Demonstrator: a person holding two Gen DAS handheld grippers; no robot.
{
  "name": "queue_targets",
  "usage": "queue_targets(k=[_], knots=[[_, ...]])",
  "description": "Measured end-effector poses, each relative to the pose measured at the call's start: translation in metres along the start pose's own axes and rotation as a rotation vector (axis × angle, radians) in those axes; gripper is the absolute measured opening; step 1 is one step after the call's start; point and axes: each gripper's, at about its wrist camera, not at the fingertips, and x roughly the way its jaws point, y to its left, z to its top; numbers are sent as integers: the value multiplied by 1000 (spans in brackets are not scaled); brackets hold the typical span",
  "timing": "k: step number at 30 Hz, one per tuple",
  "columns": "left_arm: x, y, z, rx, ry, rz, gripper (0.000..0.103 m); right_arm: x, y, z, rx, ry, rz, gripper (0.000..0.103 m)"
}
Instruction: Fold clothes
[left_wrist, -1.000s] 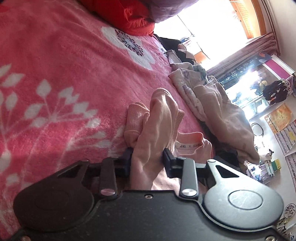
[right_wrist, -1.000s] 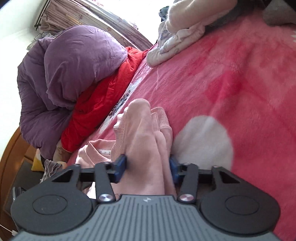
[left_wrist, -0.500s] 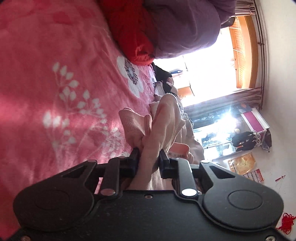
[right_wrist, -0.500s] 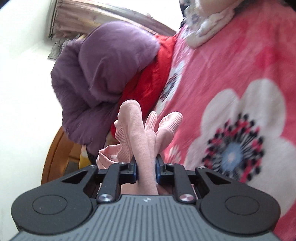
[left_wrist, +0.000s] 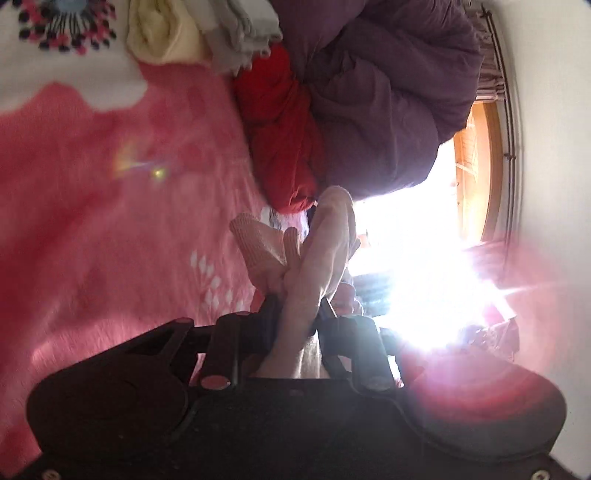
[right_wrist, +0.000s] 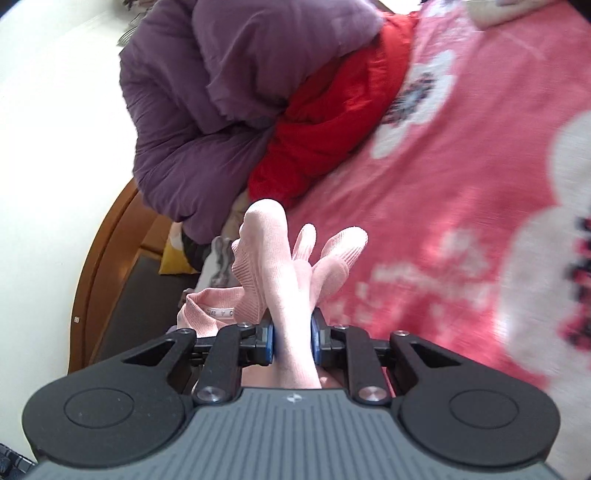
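Left gripper (left_wrist: 295, 314): clamped on a bunched fold of the pink garment (left_wrist: 317, 254), lifted above the pink floral bed blanket (left_wrist: 110, 240). Right gripper (right_wrist: 291, 332): clamped on the same garment; ribbed cuffs at 12 o'clock. Purple duvet (right_wrist: 221, 92) and red quilt (right_wrist: 332, 110) at 11 o'clock.

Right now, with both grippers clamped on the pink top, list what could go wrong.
1. Each gripper, left and right, pinches a bunched wad of the pink top, so layers may slip out unevenly.
2. The cuffs stick up loose and could fold in crooked.
3. The purple duvet and red quilt lie close ahead; the top might land on them, not the blanket.
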Motion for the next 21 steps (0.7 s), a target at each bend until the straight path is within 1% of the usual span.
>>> queue_targets(k=[2, 4, 6, 9, 11, 12, 15, 17, 19, 21], knots=[[-23, 0, 24, -19, -70, -42, 20, 32, 25, 6, -34, 29, 43, 20], [-54, -1, 51, -33, -162, -88, 20, 68, 54, 12, -76, 67, 95, 20], [-89, -1, 75, -53, -274, -114, 20, 113, 92, 14, -117, 122, 164, 20], [-153, 0, 105, -67, -463, -165, 20, 187, 150, 3, -128, 220, 294, 20], [-191, 3, 118, -73, -577, -175, 20, 236, 188, -13, -147, 294, 351, 20], [-208, 6, 123, -79, -623, -181, 20, 257, 206, -22, -172, 330, 366, 20], [-245, 18, 136, -99, -726, -200, 20, 310, 254, -46, -252, 410, 401, 20], [-259, 27, 145, -131, -780, -206, 20, 336, 277, -53, -256, 449, 439, 20], [-269, 32, 154, -155, -817, -199, 20, 357, 291, -58, -257, 488, 442, 20], [-272, 39, 161, -183, -833, -196, 20, 372, 296, -63, -257, 518, 431, 20]])
